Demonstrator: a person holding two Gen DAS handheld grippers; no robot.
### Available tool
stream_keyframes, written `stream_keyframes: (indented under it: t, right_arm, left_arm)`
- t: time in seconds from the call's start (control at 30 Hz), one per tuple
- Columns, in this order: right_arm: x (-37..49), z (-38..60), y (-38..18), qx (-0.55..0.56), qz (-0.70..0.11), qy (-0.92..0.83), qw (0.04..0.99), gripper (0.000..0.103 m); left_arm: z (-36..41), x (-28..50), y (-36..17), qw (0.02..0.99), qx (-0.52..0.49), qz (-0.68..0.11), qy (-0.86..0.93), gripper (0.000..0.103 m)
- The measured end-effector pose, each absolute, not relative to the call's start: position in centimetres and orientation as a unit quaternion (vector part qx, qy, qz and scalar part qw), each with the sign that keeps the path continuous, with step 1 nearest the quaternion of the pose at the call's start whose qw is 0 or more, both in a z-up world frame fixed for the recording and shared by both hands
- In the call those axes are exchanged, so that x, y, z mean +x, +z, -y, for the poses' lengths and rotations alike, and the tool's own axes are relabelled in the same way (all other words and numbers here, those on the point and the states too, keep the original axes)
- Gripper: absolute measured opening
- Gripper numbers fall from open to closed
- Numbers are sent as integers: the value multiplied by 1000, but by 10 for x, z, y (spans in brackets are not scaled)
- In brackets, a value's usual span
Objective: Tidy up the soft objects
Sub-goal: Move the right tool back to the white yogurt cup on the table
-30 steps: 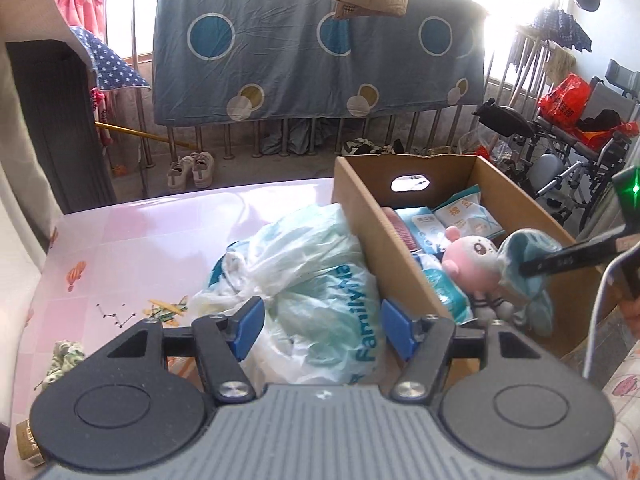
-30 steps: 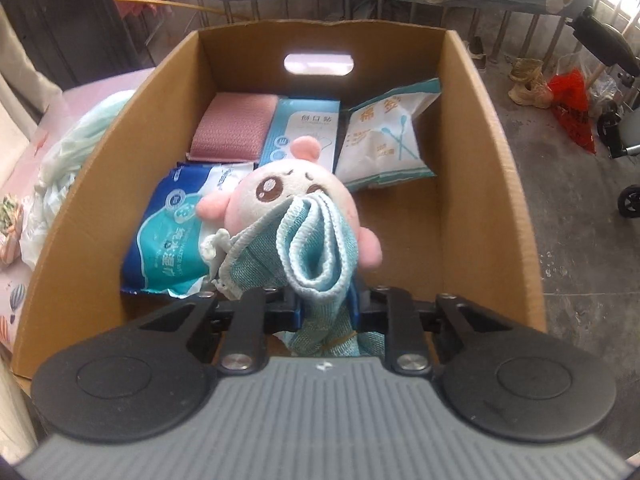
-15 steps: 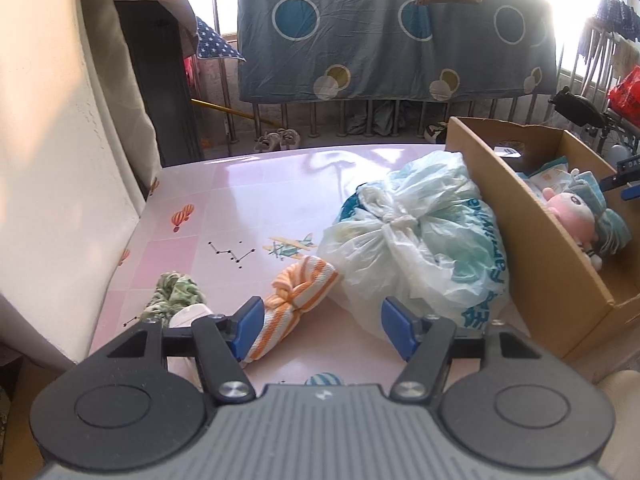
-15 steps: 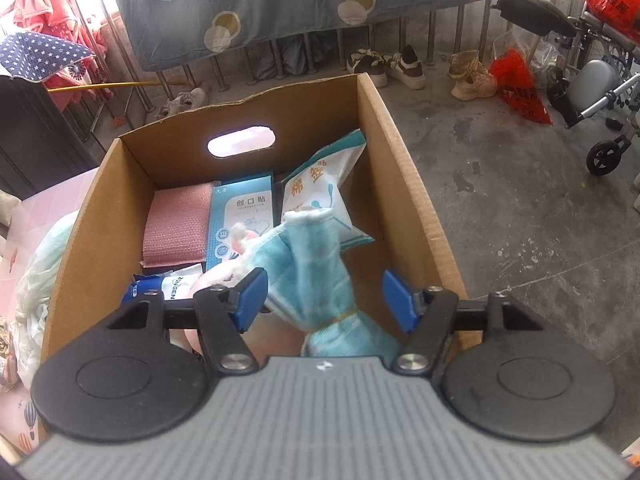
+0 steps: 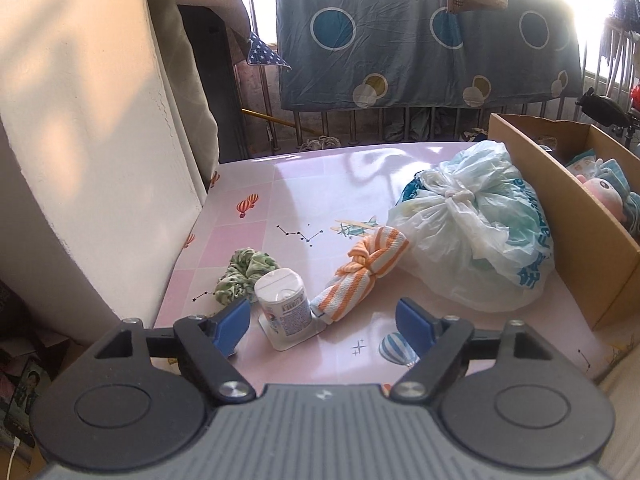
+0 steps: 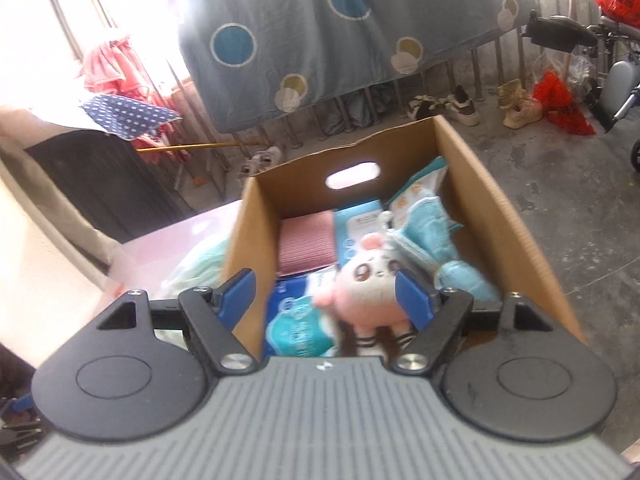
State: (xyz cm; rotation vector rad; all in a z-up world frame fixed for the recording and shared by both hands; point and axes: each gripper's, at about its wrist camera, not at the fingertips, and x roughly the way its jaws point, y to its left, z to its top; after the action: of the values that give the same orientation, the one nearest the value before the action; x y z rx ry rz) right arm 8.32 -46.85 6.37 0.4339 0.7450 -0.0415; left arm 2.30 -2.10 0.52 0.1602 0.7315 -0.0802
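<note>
On the pink table (image 5: 304,184) lie an orange-striped knotted cloth (image 5: 360,272), a green scrunchie (image 5: 244,272), a white round container (image 5: 285,304) and a tied plastic bag (image 5: 476,236). My left gripper (image 5: 323,326) hovers near the container and cloth with its jaws opening, nothing between the pads. The cardboard box (image 6: 492,216) holds a pink plush toy (image 6: 372,280), a light blue cloth (image 6: 432,236), a pink cloth (image 6: 306,244) and packets. My right gripper (image 6: 326,296) hangs above the box, jaws opening, holding nothing.
A white wall (image 5: 80,140) borders the table on the left. The box (image 5: 568,208) stands at the table's right edge. A blue spotted sheet (image 5: 420,40) hangs on railings behind. Shoes (image 6: 444,106) and a red bag (image 6: 564,102) lie on the concrete floor.
My right gripper opened, dropped the light blue cloth into the box and rose above it. My left gripper swung left from the bag and box to the container and striped cloth.
</note>
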Motion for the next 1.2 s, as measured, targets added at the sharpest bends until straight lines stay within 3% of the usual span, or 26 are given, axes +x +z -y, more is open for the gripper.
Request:
stream_keyframes:
  t: [0.27, 0.53, 0.9, 1.2]
  right_arm:
    - [91, 375, 65, 280, -343, 137, 886, 77]
    - [128, 262, 30, 295, -388, 255, 835, 77]
    - [192, 83, -13, 122, -474, 343, 802, 77]
    - [227, -2, -48, -4, -495, 334, 802, 77]
  left_arm:
    - [-4, 4, -6, 938, 79, -338, -11, 81]
    - [-37, 2, -20, 941, 29, -337, 18, 80]
    - [-85, 11, -42, 930, -21, -361, 66, 76]
    - [-141, 7, -50, 918, -86, -373, 105, 79]
